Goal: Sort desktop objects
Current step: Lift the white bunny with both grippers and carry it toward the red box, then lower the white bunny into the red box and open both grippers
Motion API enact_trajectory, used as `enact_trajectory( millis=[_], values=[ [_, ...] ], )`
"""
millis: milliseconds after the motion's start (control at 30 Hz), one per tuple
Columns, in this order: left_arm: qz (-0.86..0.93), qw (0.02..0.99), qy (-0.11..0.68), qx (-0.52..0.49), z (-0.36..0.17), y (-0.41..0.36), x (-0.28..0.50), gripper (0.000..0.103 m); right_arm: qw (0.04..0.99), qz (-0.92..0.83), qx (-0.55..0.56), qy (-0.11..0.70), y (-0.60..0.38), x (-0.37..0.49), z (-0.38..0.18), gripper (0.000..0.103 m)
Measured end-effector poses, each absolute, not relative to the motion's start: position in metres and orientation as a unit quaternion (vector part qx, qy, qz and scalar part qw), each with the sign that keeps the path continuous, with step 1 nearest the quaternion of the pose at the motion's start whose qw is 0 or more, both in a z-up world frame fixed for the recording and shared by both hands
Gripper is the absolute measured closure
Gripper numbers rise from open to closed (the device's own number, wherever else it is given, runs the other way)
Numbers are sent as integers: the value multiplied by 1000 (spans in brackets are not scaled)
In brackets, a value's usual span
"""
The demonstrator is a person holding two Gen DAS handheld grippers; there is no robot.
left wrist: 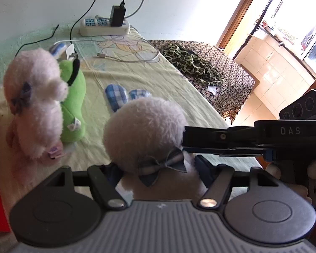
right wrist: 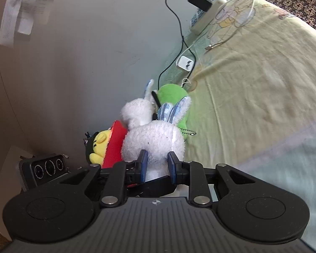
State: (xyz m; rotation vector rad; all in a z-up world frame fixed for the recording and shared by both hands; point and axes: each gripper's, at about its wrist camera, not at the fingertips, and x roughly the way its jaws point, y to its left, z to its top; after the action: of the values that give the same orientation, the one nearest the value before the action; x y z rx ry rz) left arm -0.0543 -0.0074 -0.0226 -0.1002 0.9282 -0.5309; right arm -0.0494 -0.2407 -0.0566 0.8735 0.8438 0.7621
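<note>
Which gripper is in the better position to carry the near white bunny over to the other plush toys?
Right. The right gripper pinches the white bunny between its pads, and the green plush lies straight ahead. The left gripper has its jaws wide open around the bunny.

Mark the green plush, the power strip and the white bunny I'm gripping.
green plush (left wrist: 73,105): left wrist view, on its body.
power strip (left wrist: 104,27): left wrist view, on its white casing.
white bunny (right wrist: 155,141): right wrist view, on its fluffy body, above the right gripper (right wrist: 157,166).
</note>
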Motion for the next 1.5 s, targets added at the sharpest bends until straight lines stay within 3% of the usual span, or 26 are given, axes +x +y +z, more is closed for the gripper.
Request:
enact_trajectory(
  millis=[600, 700, 733, 767, 933, 1500],
  values=[
    [-300, 893, 332, -54, 59, 159, -153, 32, 786, 391, 385, 286, -87, -146, 21, 70],
    [-292, 900, 320, -50, 66, 184, -163, 32, 783, 408, 377, 280, -59, -148, 26, 58],
    [-289, 903, 314, -49, 70, 192, -168, 32, 781, 412, 370, 287, -48, -148, 26, 48],
    [-289, 905, 309, -46, 73, 199, -171, 32, 783, 412, 366, 288, -38, -148, 26, 45],
    [-259, 917, 301, -49, 74, 243, -180, 31, 778, 422, 370, 283, -1, -140, 28, 56],
    [-189, 931, 300, -91, 67, 325, -159, 31, 799, 440, 278, 302, 91, -126, 54, 61]
  ],
)
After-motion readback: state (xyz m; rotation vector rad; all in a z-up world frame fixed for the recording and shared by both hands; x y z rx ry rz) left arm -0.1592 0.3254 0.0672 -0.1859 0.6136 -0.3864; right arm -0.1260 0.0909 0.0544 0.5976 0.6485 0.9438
